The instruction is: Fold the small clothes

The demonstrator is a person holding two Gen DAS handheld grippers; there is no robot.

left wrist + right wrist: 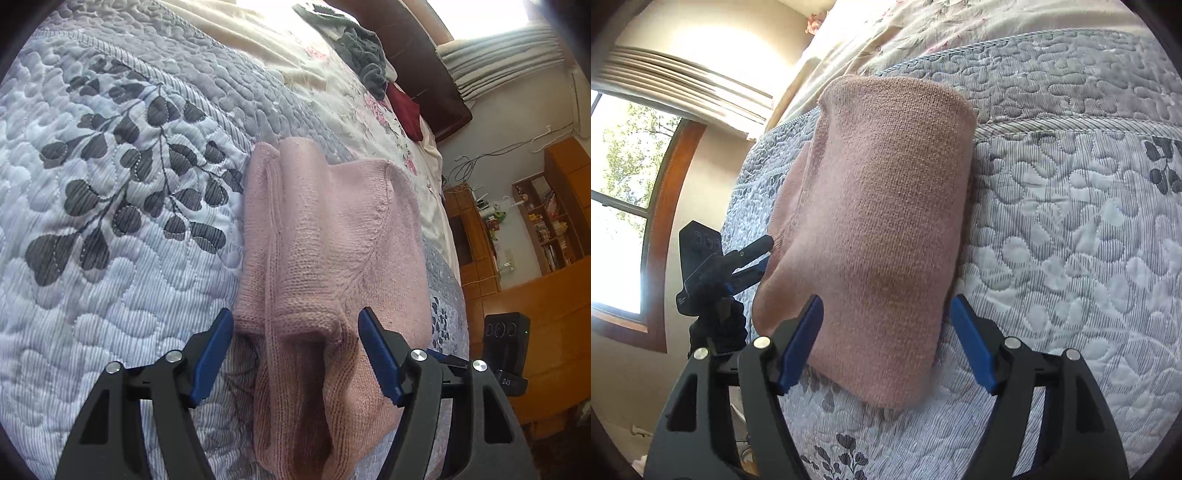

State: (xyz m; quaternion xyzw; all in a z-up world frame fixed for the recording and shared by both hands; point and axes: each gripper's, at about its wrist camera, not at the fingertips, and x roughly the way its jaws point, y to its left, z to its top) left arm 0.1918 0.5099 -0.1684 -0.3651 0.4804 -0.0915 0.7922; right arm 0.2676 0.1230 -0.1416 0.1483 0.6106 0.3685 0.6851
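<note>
Pink knit sweater (325, 236) lies folded on the bed, on the grey leaf-print quilt (110, 184). My left claw (295, 354) is spread wide, empty, blue fingers (212, 354) either side of the sweater's near edge, above it. My right claw (886, 339) also wide open, holding nothing, its fingers (971, 343) flanking the sweater's (879, 221) near end. In the right view the left claw (753, 258) sits at the sweater's left edge. Grey and dark red clothes (373, 70) are heaped far up the bed.
</note>
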